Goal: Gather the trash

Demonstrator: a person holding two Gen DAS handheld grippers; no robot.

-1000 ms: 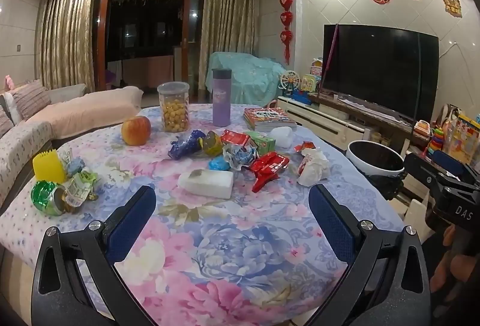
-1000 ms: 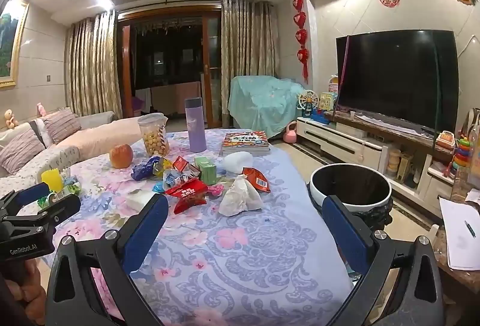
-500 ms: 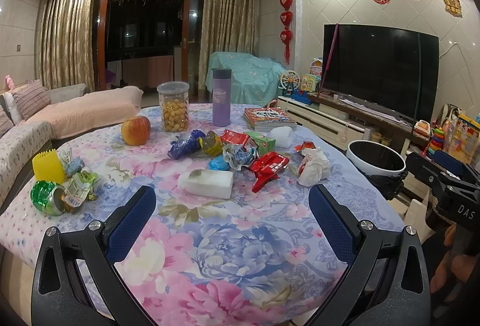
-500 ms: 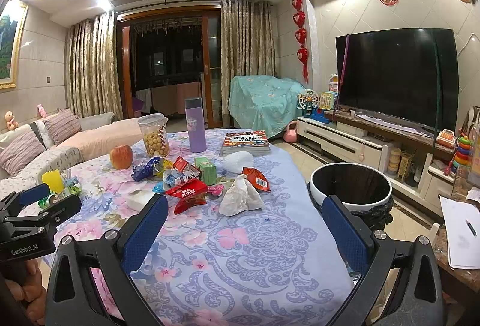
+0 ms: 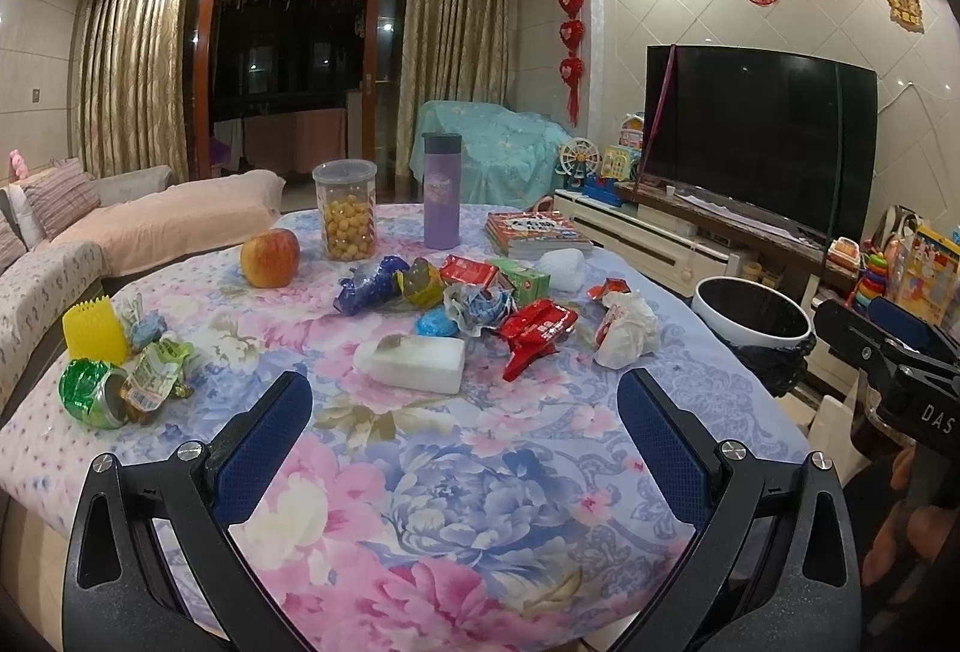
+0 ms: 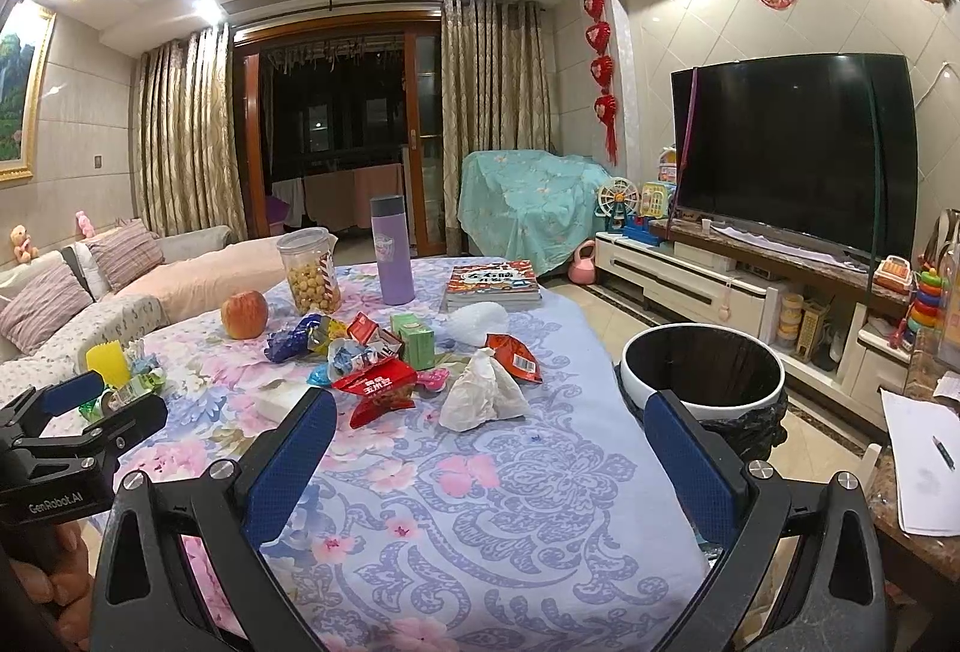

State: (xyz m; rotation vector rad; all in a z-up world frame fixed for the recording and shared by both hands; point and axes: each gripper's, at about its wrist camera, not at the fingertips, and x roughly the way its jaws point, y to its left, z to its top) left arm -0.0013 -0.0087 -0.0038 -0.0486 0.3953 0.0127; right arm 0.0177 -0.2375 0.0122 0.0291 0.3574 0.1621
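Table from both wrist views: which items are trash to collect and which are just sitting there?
Job:
red wrapper
crumpled tissue
blue wrapper
crushed green can
bin

Lying about:
apple
snack jar
purple bottle
books

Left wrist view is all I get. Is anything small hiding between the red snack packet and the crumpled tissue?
Observer: Yes. The right wrist view shows a small pink wrapper lying between the red packet and the crumpled tissue.
Operator: Are the right tongs free to take it?
Observer: The right tongs are open, with nothing between them.
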